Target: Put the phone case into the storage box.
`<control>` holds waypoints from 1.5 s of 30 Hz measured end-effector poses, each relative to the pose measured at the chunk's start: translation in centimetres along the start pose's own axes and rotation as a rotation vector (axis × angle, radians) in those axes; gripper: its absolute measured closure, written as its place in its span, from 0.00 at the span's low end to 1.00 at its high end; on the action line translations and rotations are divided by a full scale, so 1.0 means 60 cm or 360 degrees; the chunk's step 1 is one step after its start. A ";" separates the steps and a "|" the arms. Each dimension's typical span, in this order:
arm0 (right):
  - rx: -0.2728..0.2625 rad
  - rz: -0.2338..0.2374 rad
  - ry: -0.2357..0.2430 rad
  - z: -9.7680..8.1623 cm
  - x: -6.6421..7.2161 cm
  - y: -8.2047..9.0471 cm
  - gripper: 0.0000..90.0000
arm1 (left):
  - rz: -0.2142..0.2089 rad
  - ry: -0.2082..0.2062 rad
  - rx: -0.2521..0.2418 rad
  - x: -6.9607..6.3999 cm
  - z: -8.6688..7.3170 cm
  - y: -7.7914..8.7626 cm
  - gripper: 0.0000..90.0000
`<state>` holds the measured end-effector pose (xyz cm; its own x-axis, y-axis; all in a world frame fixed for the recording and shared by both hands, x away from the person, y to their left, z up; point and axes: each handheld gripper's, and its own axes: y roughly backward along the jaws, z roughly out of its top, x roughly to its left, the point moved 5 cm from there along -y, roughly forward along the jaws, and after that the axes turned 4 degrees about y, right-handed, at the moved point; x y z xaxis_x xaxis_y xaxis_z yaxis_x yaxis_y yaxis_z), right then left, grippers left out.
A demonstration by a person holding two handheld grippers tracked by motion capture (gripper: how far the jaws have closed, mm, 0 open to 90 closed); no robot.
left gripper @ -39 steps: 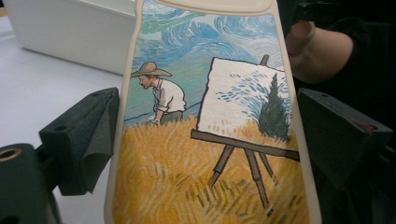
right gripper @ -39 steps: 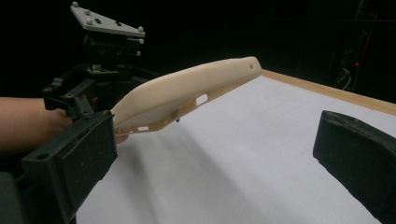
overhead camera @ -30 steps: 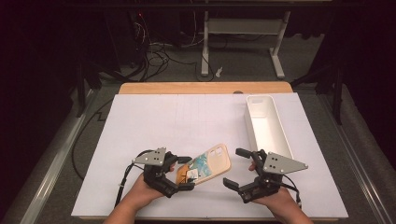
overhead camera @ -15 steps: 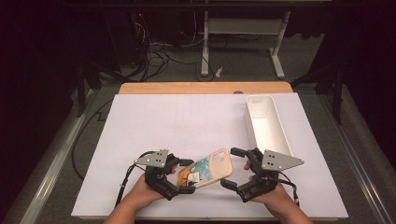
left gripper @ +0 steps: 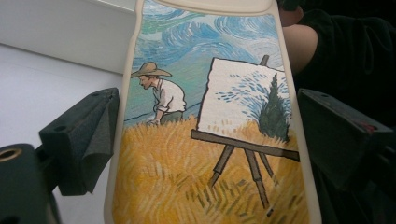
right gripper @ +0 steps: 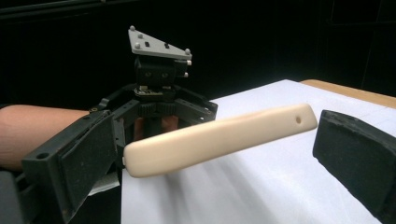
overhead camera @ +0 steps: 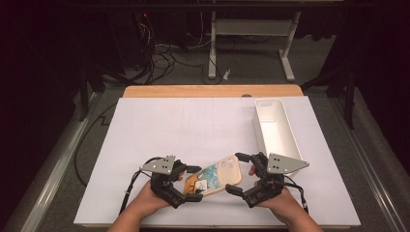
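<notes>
Desk (overhead camera: 159, 145): white top, wooden edge along the far side. White oblong tray (overhead camera: 275, 126): on the desk's right part. Floor beyond: tangled cables (overhead camera: 167, 55), white frame legs (overhead camera: 287, 53).

left tool (overhead camera: 192, 183) clamped, right tool (overhead camera: 238, 173) agape

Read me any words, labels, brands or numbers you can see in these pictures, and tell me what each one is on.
There is no readable text.
The phone case, held by the left gripper, carries only a painted picture: a man in a straw hat beside an easel in a wheat field, no lettering.
The white bin, the white table cover and the right gripper's grey plate show no labels or numbers.
</notes>
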<state>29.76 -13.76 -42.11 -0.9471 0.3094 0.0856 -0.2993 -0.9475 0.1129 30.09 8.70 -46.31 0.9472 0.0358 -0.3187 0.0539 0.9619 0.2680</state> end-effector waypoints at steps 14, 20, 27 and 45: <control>-0.0019 0.0080 -0.0017 -0.002 0.000 -0.009 0.00 | -0.0026 -0.0014 0.0012 -0.004 -0.001 -0.003 0.13; -0.0017 0.0113 -0.0023 -0.003 0.003 -0.010 0.01 | -0.0034 -0.0018 0.0010 -0.005 -0.001 -0.003 0.13; -0.0039 0.0114 -0.0021 0.000 0.002 -0.007 0.06 | -0.0043 -0.0018 -0.0001 -0.006 0.000 -0.003 0.13; -0.0096 0.0138 -0.0054 0.006 0.003 -0.003 0.09 | -0.0066 -0.0014 -0.0023 -0.007 0.001 -0.003 0.13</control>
<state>29.68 -13.53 -41.79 -0.9656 0.2274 0.1262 -0.2236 -0.9737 0.0438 29.71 8.48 -46.18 0.9469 -0.0064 -0.3215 0.0886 0.9663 0.2418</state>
